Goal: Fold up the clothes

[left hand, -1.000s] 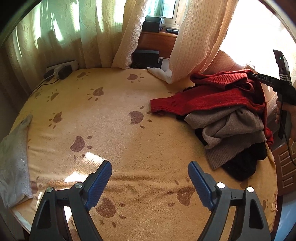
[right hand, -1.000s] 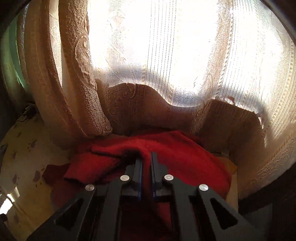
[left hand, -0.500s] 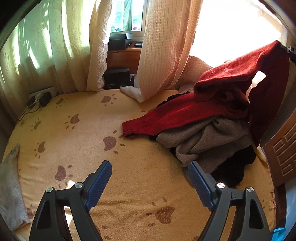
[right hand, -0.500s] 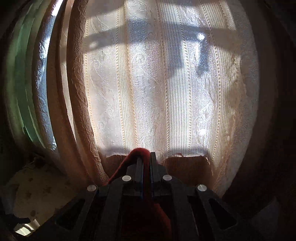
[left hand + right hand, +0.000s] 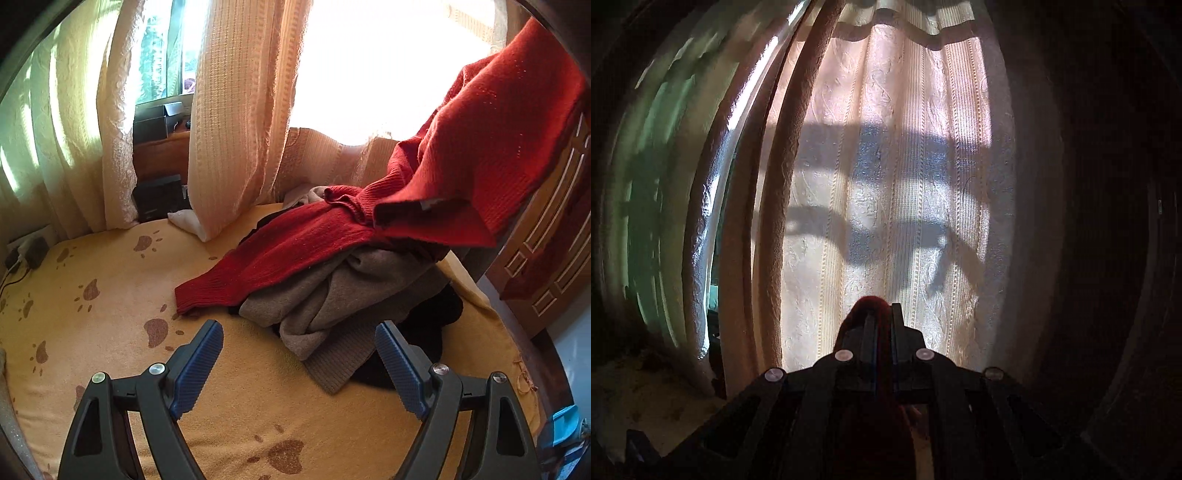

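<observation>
A red knitted sweater (image 5: 461, 155) hangs stretched from the upper right down to the pile on the bed, one sleeve (image 5: 266, 266) trailing onto the yellow paw-print blanket (image 5: 110, 295). Under it lie a grey-brown sweater (image 5: 332, 295) and a black garment (image 5: 432, 332). My left gripper (image 5: 299, 362) stands open low over the blanket, just in front of the pile, nothing between its blue pads. My right gripper (image 5: 882, 321) is shut on a fold of the red sweater (image 5: 870, 302), held high and facing the curtain.
Cream curtains (image 5: 236, 110) and a bright window back the bed. A dark box (image 5: 159, 199) and a white cloth (image 5: 188, 221) sit at the curtain foot. A wooden panelled door (image 5: 554, 266) stands at right. A charger with cable (image 5: 26, 251) lies at far left.
My right gripper has lifted the red sweater high off the pile, so its view now shows only curtain. My left gripper has moved closer to the pile, still open.
</observation>
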`<state>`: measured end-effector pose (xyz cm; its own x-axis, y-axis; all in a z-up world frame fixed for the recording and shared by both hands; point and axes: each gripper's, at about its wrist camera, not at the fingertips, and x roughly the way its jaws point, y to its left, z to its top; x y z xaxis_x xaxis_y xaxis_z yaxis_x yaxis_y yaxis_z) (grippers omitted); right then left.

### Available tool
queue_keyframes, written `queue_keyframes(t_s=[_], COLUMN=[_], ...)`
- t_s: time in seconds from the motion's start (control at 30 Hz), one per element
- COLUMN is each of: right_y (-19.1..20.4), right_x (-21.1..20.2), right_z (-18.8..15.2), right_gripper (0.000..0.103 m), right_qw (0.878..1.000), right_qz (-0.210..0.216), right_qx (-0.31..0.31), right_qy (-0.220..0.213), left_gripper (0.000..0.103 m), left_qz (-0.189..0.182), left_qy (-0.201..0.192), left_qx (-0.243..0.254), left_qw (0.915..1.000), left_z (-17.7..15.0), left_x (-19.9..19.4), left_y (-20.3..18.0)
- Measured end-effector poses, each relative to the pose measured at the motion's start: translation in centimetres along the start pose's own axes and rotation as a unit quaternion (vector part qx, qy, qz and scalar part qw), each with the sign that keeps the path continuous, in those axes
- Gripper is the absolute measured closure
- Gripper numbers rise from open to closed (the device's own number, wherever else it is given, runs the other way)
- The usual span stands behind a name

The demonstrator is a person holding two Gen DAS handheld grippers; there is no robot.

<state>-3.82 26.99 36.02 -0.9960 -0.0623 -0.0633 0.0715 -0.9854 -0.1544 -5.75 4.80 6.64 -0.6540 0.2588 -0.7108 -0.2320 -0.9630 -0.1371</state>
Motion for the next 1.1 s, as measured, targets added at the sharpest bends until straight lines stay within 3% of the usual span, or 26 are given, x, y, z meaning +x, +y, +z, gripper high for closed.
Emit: queue_keyframes(t_s=[0.17,0.3,0.43,0.53,0.67,0.77,0.9,1.0,1.1], right_y=[2.4,3.5,4.8,7.8,12.5,15.2,18.9,21.1,19.2], right_x=[-3.6,-6.2,-8.0,-8.1,-7.4,-6.9,-6.3,-6.0,-6.9], right_z=[2.8,3.2,1.4,-2.5,-9.9,-15.6,-23.2,-28.5,-30.6], right_gripper=[0.097,0.097,0.097,0.097,0.094,0.093,0.092,0.083,0.074], right_qw=[0.999,0.998,0.999,0.99,0.959,0.927,0.87,0.823,0.812], right_qz=[-0.029,-0.038,0.019,0.106,0.195,0.247,0.313,0.353,0.353], right_qx=[-0.041,-0.044,-0.021,-0.018,-0.028,-0.027,-0.026,-0.025,-0.005], right_qy=[-0.021,-0.019,0.022,0.095,0.204,0.281,0.38,0.445,0.465], left_gripper=[0.016,0.016,0.016,0.016,0.016,0.016,0.016,0.016,0.016], left_qz=[-0.033,-0.045,-0.043,-0.026,-0.001,0.019,0.037,0.045,0.047], left_qy=[-0.009,-0.005,0.007,0.019,0.036,0.045,0.05,0.058,0.07], left_qx=[0.005,0.009,0.01,0.002,-0.014,-0.027,-0.03,-0.029,-0.026], left_qw=[0.9994,0.9989,0.999,0.9995,0.9993,0.9985,0.9976,0.9969,0.9961], left_z=[0.1,-0.5,-1.3,-1.9,-2.6,-3.0,-3.5,-4.1,-4.8], left_x=[-0.7,-1.2,-1.3,-1.2,-1.1,-1.2,-1.8,-2.0,-1.9], left_y=[0.2,1.0,2.6,4.6,7.2,8.7,9.6,9.8,9.3])
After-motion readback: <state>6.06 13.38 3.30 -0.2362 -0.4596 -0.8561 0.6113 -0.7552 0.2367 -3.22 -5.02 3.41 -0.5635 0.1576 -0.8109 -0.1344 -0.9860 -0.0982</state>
